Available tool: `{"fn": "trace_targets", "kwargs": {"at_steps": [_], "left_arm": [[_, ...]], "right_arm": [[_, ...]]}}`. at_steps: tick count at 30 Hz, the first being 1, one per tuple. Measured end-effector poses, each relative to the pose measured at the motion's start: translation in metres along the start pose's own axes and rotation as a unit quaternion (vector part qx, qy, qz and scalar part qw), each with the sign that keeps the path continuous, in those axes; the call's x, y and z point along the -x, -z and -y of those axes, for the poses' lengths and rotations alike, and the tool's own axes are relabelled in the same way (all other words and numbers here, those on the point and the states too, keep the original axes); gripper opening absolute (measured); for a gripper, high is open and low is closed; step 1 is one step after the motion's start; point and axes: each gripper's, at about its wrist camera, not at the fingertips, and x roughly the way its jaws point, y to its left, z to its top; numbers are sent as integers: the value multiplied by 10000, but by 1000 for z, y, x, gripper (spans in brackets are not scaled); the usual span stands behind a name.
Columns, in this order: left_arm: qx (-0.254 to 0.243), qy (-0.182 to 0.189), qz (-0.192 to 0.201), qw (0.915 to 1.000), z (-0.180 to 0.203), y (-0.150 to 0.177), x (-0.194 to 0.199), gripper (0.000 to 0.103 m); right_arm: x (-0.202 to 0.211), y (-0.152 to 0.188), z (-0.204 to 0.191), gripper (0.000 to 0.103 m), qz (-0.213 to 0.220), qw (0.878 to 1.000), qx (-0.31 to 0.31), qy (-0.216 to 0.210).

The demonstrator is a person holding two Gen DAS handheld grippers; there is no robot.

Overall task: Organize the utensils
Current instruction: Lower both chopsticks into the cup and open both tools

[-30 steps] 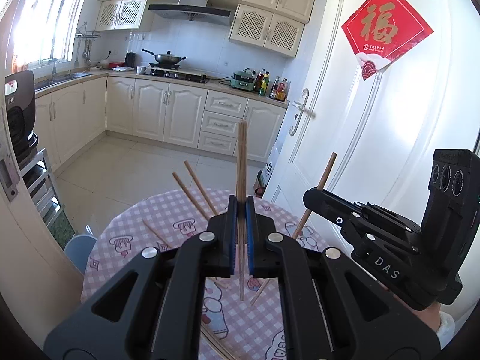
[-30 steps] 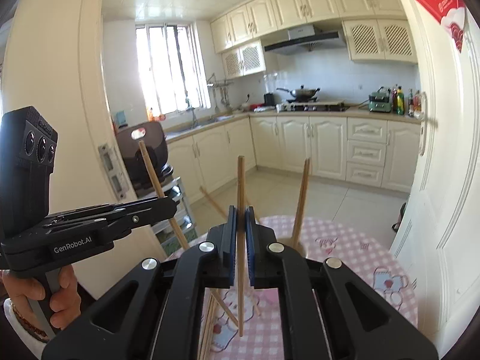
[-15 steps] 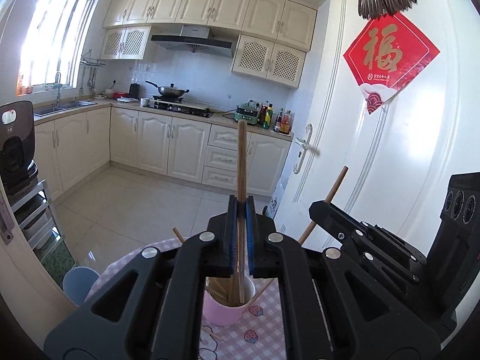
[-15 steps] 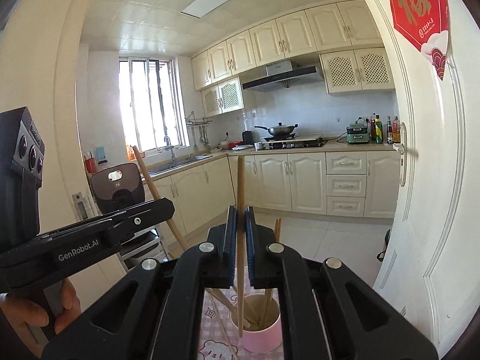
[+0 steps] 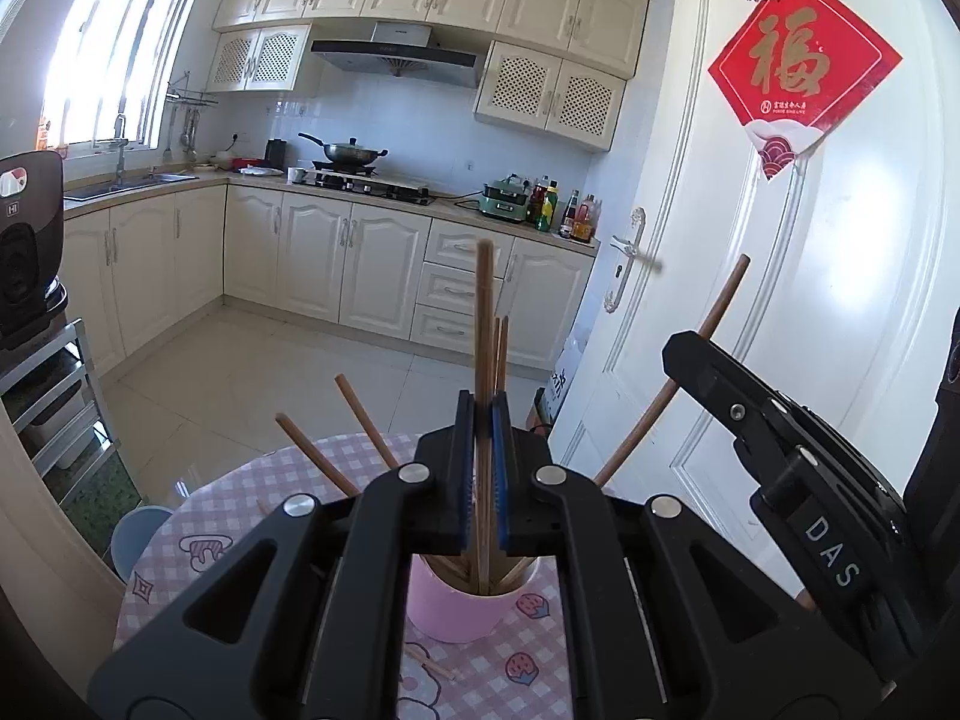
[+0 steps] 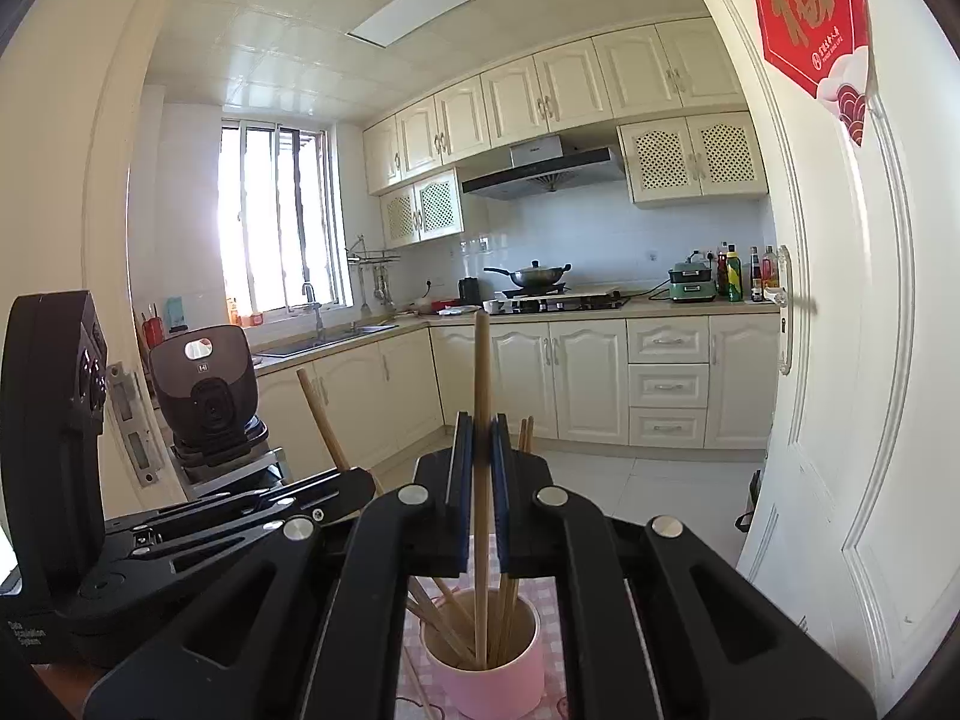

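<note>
Both chopsticks lowered into pink cup (image 6: 483,669) | jaws clamped, one chopstick each

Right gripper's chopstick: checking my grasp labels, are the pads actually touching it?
Touching. The right wrist view shows the right gripper shut on the chopstick, no gap either side.

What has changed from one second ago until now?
Both grippers moved over the pink cup; the chopsticks they hold now dip into it. The left gripper and right gripper stayed shut, each on one chopstick. Nothing was let go.
</note>
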Motion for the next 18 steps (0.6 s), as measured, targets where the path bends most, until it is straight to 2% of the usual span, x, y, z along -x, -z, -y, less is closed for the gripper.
{"fn": "trace_targets", "kwargs": {"at_steps": [5,18], "left_arm": [[-12,61,-61,10000,0,12,-4,6],[-113,142,-295,9994,4,26,-6,6]], "right_arm": [[-5,18,-1,5,-45,9997,148,188],[-9,37,12,5,-164,9993,-313,127]]}}
